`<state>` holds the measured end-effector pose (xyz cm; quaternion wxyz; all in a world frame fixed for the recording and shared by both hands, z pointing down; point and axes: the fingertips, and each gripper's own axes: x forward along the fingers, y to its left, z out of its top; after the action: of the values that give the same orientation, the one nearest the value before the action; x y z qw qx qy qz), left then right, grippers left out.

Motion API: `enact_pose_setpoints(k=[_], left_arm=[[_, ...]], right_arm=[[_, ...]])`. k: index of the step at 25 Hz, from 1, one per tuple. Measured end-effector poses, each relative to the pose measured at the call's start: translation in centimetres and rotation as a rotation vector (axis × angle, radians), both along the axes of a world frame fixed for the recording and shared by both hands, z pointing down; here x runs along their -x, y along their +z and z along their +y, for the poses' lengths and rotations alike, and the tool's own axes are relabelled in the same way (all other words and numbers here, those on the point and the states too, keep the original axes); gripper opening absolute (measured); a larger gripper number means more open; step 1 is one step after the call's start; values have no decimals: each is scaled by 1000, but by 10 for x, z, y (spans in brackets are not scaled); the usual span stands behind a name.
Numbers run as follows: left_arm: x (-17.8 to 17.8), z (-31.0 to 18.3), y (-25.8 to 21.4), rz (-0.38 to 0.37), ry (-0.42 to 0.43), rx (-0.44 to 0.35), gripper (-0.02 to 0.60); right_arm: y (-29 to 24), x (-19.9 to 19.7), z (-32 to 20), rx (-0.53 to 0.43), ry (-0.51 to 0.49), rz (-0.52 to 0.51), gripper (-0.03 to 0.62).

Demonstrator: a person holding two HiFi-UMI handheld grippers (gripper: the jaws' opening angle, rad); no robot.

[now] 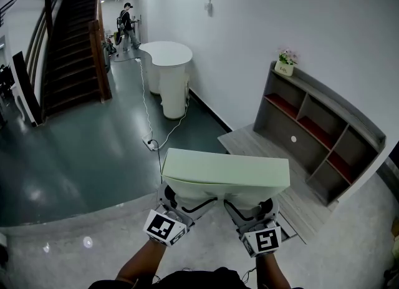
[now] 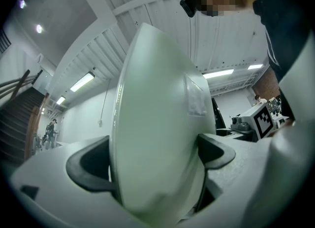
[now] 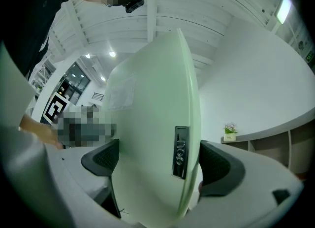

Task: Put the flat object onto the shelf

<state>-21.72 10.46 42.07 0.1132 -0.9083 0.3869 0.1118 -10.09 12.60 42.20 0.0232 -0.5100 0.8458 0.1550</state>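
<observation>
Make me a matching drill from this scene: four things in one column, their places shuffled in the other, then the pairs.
1. flat box
2. potted plant
3. staircase
4. white counter

A. at the far left of the hall
B. on top of the shelf
C. held by the left claw and right claw
D. by the wall, beyond the shelf

Pairs: 1-C, 2-B, 3-A, 4-D

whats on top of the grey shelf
A small potted plant stands at the far end of the shelf top; the rest of that top looks bare. Nothing covers it, but the pot's label is too small to read.
</observation>
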Motion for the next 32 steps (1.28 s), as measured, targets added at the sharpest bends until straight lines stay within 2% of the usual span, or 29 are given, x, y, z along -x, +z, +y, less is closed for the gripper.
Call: enact_pose_setpoints(k=[11, 21, 32], left_arm=[[-4, -42, 3, 17, 4, 15, 540], [-47, -117, -3, 2, 10, 15, 540], [-103, -188, -10, -2, -1, 8, 540]], right_arm=[[9, -10, -44, 42, 26, 28, 488], [1, -52, -118, -6, 13, 3, 488], [-7, -109, -190, -8, 8, -9, 488]])
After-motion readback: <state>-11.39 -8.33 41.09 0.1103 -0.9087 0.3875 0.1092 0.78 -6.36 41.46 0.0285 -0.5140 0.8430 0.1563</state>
